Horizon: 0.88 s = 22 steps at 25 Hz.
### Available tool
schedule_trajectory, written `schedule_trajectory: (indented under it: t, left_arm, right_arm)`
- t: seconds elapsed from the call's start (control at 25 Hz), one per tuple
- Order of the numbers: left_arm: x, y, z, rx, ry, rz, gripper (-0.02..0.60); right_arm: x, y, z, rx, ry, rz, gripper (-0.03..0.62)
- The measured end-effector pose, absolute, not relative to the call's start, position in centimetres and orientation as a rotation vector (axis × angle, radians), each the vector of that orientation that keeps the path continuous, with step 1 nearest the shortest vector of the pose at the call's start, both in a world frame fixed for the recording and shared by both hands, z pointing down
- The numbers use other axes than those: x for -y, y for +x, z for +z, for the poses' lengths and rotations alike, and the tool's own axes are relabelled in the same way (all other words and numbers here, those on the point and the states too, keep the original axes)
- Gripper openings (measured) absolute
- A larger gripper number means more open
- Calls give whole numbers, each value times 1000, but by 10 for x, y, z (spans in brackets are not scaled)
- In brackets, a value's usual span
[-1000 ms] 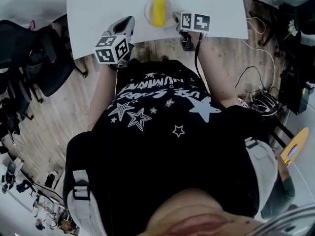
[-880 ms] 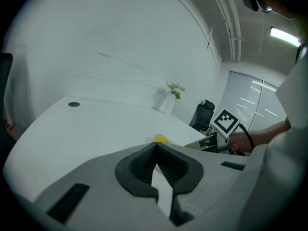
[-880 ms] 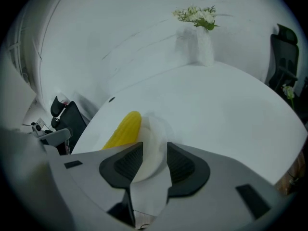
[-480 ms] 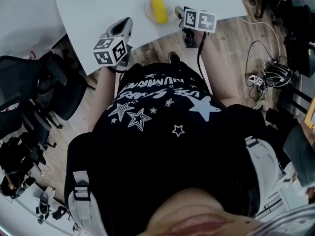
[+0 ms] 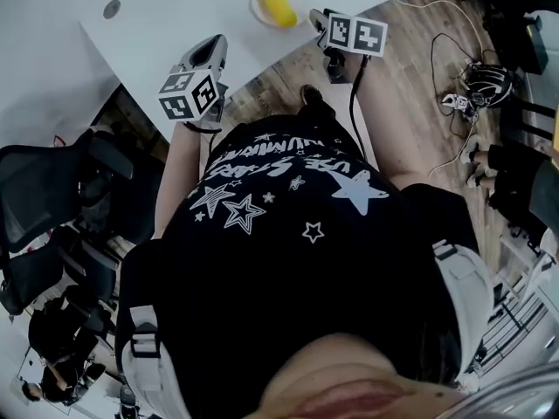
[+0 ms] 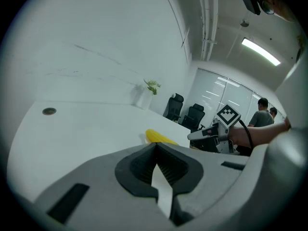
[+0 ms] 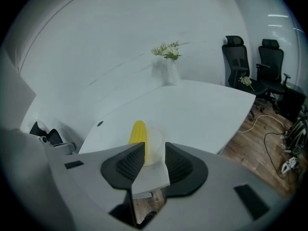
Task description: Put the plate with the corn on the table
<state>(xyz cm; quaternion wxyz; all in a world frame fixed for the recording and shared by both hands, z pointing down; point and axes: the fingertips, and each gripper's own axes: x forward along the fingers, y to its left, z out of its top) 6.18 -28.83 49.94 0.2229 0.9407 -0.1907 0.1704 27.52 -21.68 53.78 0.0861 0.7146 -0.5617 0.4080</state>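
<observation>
Table (image 5: 166,24) ahead; plate (image 7: 156,141) with corn (image 7: 138,131) sits at twelve o'clock, near its edge. My right gripper (image 7: 154,154), jaws spread, just closing on nothing, might knock it off. The left gripper (image 6: 155,147) has its jaws pressed together.

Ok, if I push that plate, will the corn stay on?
Doubtful: the corn is a round cob on its side, so it may roll. The plate looks shallow, little rim to stop it. On the smooth table the plate probably slides easily.
</observation>
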Motion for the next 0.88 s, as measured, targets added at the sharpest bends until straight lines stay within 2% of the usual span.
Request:
schedule_trajectory:
  t: [0.56, 0.88]
  left_arm:
    - [283, -20, 491, 358, 2668, 458, 5]
    - [257, -57, 484, 259, 2732, 468, 5]
  right_arm:
    - [191, 173, 519, 1622, 2253, 1173, 93]
    - [159, 121, 510, 1563, 2330, 1160, 35]
